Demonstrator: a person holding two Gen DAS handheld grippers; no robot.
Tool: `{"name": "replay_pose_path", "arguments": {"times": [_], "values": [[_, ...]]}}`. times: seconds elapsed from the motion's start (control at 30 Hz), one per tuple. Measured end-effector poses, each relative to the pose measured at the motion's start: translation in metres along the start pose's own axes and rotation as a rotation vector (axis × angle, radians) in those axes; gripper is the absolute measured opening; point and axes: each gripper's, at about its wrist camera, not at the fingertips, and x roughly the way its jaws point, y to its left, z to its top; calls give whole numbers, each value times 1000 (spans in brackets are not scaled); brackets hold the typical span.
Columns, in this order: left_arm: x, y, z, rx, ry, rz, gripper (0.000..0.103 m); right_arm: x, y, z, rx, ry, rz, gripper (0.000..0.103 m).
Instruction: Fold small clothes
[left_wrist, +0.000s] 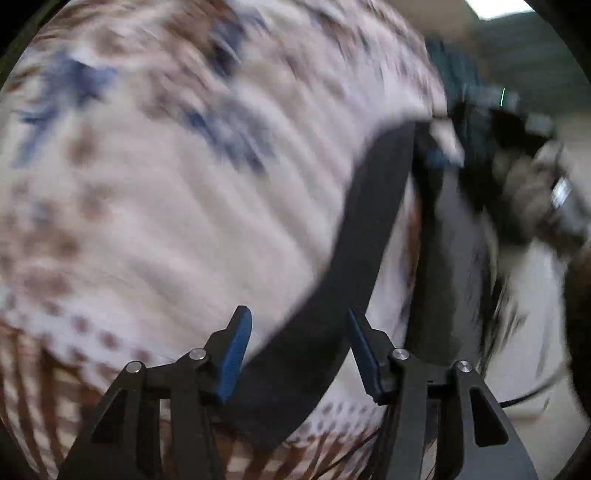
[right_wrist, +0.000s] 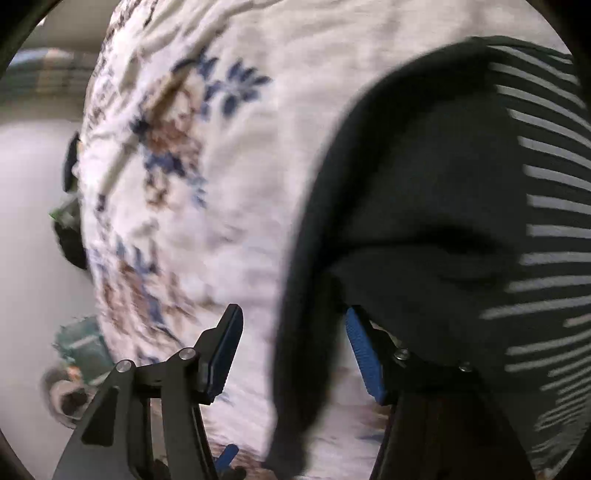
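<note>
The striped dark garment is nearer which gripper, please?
Right: the striped dark garment drapes onto the right gripper; the left gripper straddles a black band, no stripes visible.

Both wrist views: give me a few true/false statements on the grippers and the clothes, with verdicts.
1. The left gripper has its fingers spread apart. True.
2. The black band in the left wrist view lies off to one side of both fingers. False: it runs through the gap between them.
3. The floral cloth is plain white. False: it carries blue and brown flower prints.
4. The dark garment has light stripes on part of it. True.
5. The right gripper is shut with its pads touching. False: its fingers are apart, with dark fabric running between them.
</note>
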Motion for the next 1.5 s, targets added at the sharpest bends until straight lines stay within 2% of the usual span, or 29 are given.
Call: {"name": "replay_pose_path", "arguments": {"times": [0.03, 0.07, 0.13, 0.23, 0.33, 0.4, 0.43, 0.5, 0.53, 0.57, 0.7, 0.77, 0.83, 0.87, 1.0, 1.07, 1.13, 1.17, 1.2, 1.23, 1.27, 1.33, 1.43, 1.5], "values": [[6, -5, -2, 32, 9, 24, 40, -1, -4, -5, -1, -3, -18, 61], [6, -9, -4, 55, -11, 19, 8, -5, -11, -8, 2, -5, -30, 61], [-1, -8, -4, 63, -36, 8, 8, -10, -30, -18, 17, -12, -50, 61], [-26, 8, 11, 62, -111, 38, 8, -23, -50, -26, 30, -34, -63, 61], [-58, 53, 37, -33, -189, 88, 8, -31, -64, -30, 39, -56, -77, 61], [-67, 74, 59, -59, -228, 134, 9, -31, -70, -31, 44, -62, -90, 61], [-65, 82, 69, -67, -219, 140, 14, -32, -74, -33, 45, -63, -93, 61], [-57, 101, 84, -144, -179, 174, 25, -32, -82, -37, 53, -68, -99, 61], [-55, 106, 84, -183, -180, 147, 31, -32, -85, -39, 57, -71, -100, 61], [-56, 108, 81, -231, -198, 103, 31, -32, -91, -41, 63, -75, -106, 61], [-76, 131, 48, -449, -302, 8, 33, -30, -110, -49, 92, -89, -145, 61], [-87, 145, 19, -612, -381, -49, 33, -31, -120, -54, 107, -97, -153, 61], [-92, 153, -10, -761, -451, -90, 39, -31, -124, -58, 114, -99, -154, 61], [-91, 156, -29, -856, -485, -136, 40, -32, -128, -61, 122, -98, -153, 61], [-78, 151, -61, -1029, -533, -287, 40, -32, -136, -73, 144, -104, -139, 61], [-62, 139, -52, -1032, -542, -335, 42, -34, -141, -79, 158, -125, -144, 61], [-53, 132, -34, -1014, -532, -340, 42, -39, -146, -85, 167, -161, -187, 61], [-44, 129, -20, -1005, -516, -331, 42, -40, -148, -86, 169, -169, -205, 61], [-41, 126, -12, -1005, -534, -307, 40, -41, -150, -88, 174, -177, -218, 61], [-41, 125, -6, -1002, -570, -291, 35, -42, -155, -92, 190, -184, -225, 61], [-44, 124, 2, -979, -606, -255, 4, -43, -159, -94, 202, -184, -224, 61], [-60, 122, 16, -902, -641, -226, 5, -45, -170, -99, 228, -181, -227, 61], [-101, 113, 41, -684, -733, -171, 5, -49, -179, -106, 246, -191, -241, 61], [-112, 119, 47, -632, -762, -171, 5, -52, -185, -110, 256, -201, -241, 61]]}}
